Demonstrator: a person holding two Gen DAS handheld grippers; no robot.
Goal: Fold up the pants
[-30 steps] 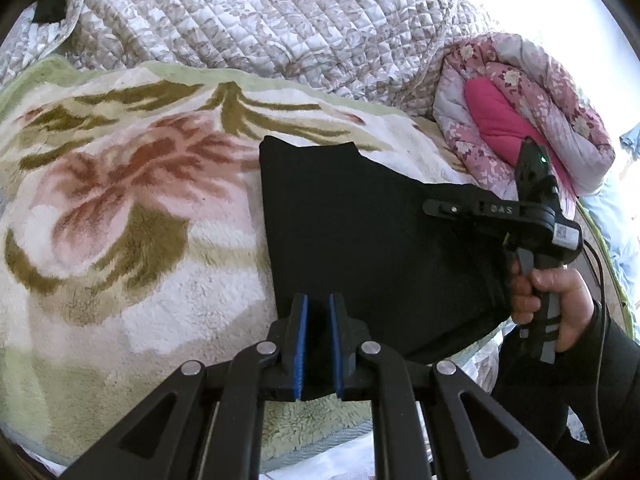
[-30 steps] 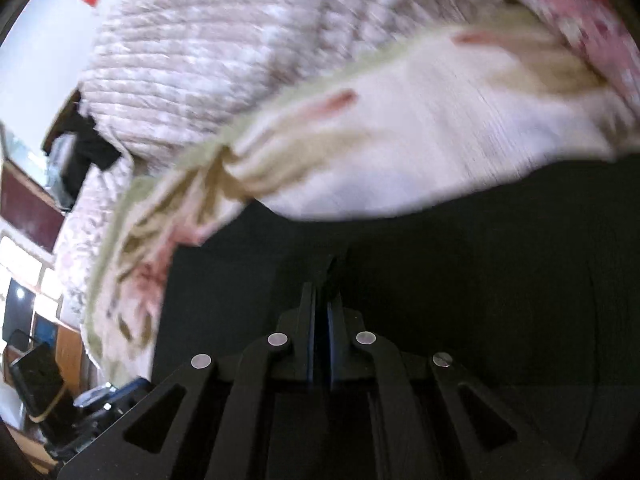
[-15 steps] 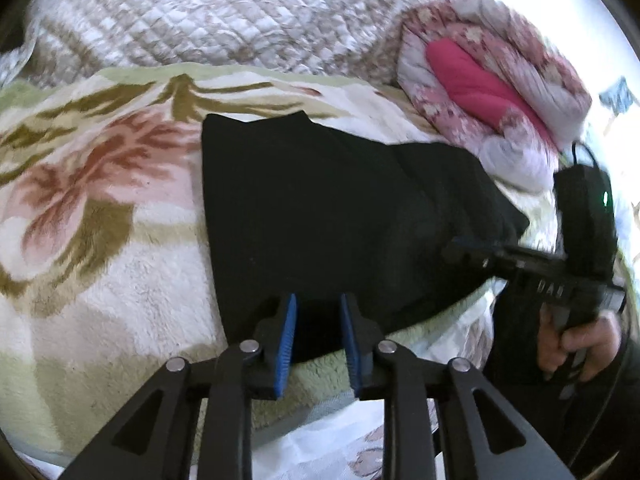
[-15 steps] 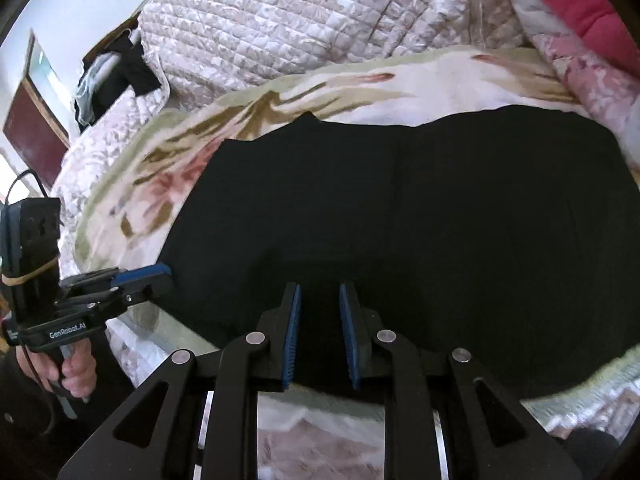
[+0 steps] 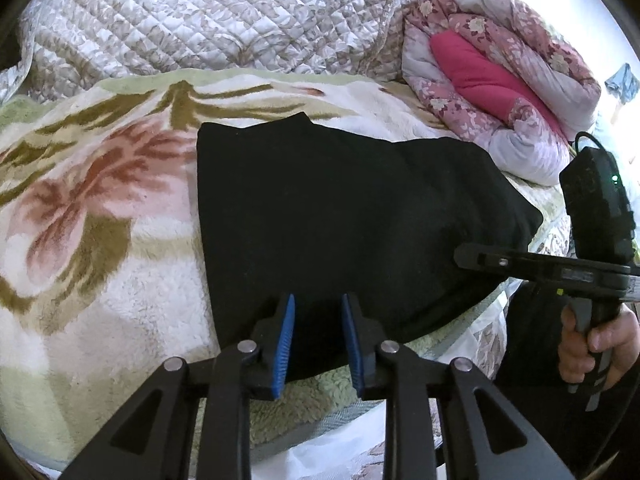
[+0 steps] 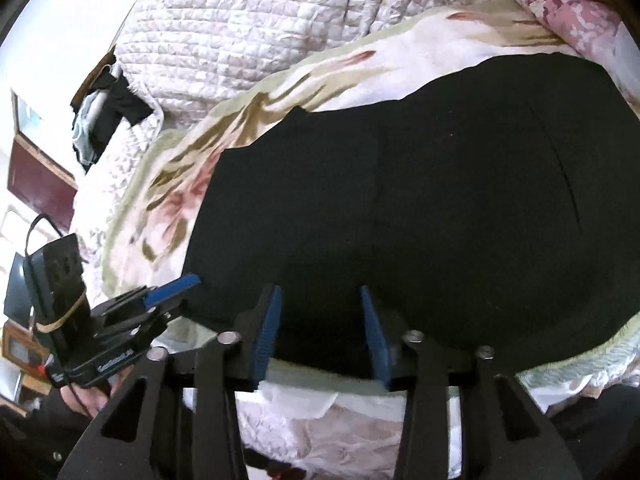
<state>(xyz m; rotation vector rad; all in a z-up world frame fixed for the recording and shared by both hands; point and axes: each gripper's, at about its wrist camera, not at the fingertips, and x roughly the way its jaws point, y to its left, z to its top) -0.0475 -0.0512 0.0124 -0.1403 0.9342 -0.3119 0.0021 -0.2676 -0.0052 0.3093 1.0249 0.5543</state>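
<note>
Bed surface, near edge: pale floral fleece blanket covers the working area, with a strip of lighter sheet below it at the bottom of both wrist views. Left gripper sits at bottom centre of its own view, blue pads apart and pressing on nothing, with dark cloth showing in the gap. Right gripper sits likewise at bottom centre of its view. Its jaws are closing, but the pads stand wide apart and do not bear on the cloth seen between them, so neither tool holds anything. Black pants lie flat on the blanket just beyond both pairs of pads, already folded into a compact block. Key relation: the block's long axis runs left to right across both frames, and both tools face its near long edge from the same side. In the right wrist view the left tool's tip shows at lower left, just beside the block's near left corner. In the left wrist view the right tool reaches in from the right edge, over the right part of the cloth, carried by a hand at lower right. Judgement: left hand is nearer the left end, right hand nearer the right end. Farther back, a quilted spread is heaped across the top, and a rolled pink floral comforter sits at upper right.
</note>
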